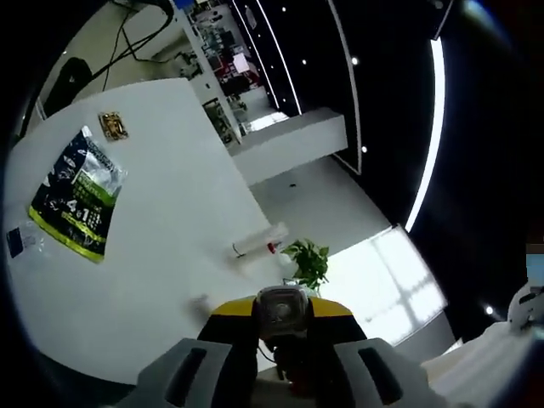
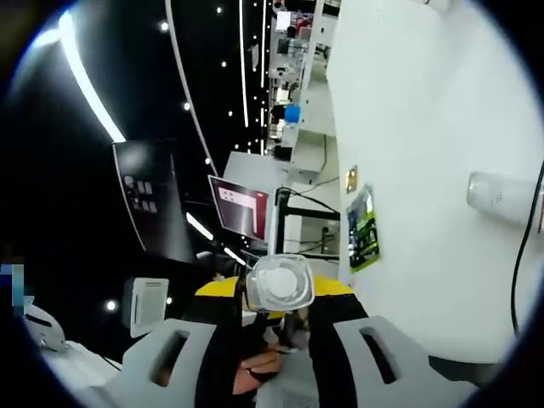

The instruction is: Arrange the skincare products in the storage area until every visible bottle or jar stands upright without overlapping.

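white table (image 1: 170, 255), tilted across the left gripper view and rising as a pale slab at the right of the right gripper view. on it, in the left gripper view: a dark and green printed pouch (image 1: 76, 197) lying flat near the left edge; a white tube with a red band (image 1: 259, 241) lying on its side near the table's right edge; a small gold-brown packet (image 1: 113, 126) lying flat beyond the pouch, apart from it. in the right gripper view a pale cylindrical bottle (image 2: 503, 197) lies on its side on the table, beside a black cable (image 2: 525, 255). a green potted plant (image 1: 308, 263) stands past the table edge. left claw (image 1: 280, 374), grey jaws at the bottom of its view; whether anything sits between them cannot be told. right claw (image 2: 272, 365), jaws closed around a clear round-capped jar (image 2: 279, 285) held above them.
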